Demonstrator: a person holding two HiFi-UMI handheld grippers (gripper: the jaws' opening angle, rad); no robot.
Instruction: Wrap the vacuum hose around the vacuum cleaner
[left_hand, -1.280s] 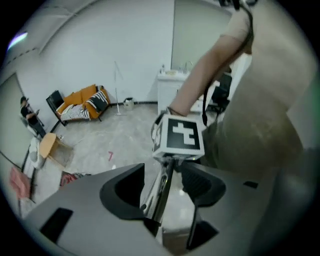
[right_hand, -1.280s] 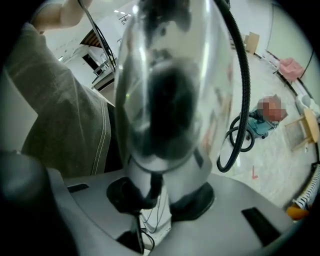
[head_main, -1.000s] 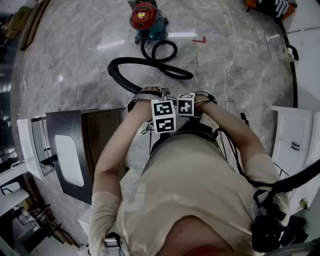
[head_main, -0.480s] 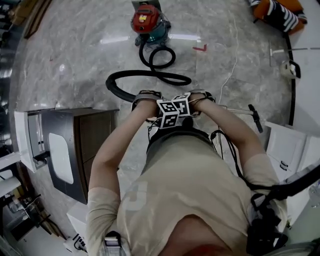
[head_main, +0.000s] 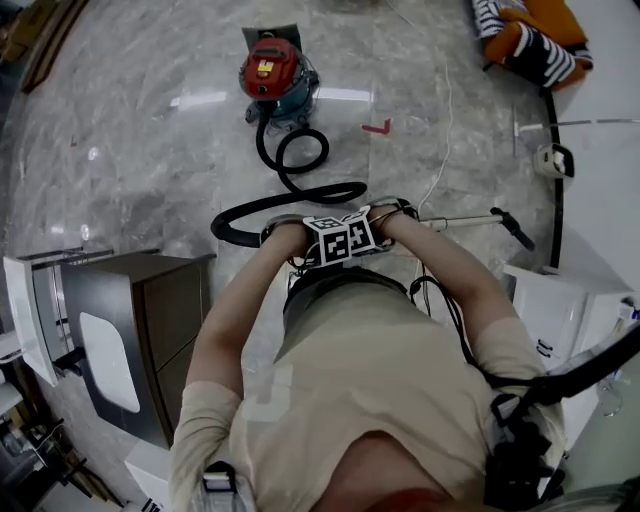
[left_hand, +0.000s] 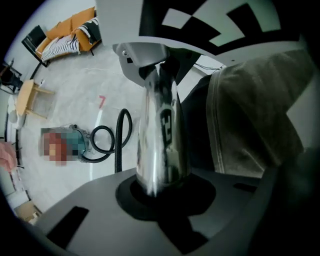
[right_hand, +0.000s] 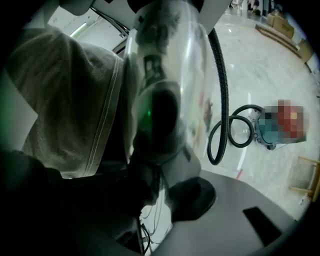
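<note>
Black hose (head_main: 218, 226) end, chrome wand (head_main: 460, 219) part-hidden beneath forearms (head_main: 240, 300).

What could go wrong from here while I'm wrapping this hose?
The left gripper has just been closing on the shiny metal tube, which the right gripper also clamps; it may slip. The hose lies in loops on the floor, so pulling could kink it or drag the vacuum cleaner.

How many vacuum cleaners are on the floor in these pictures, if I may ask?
1. The red and teal vacuum cleaner stands on the marble floor near the top of the head view, ahead of the person. Another could lie outside the views.
</note>
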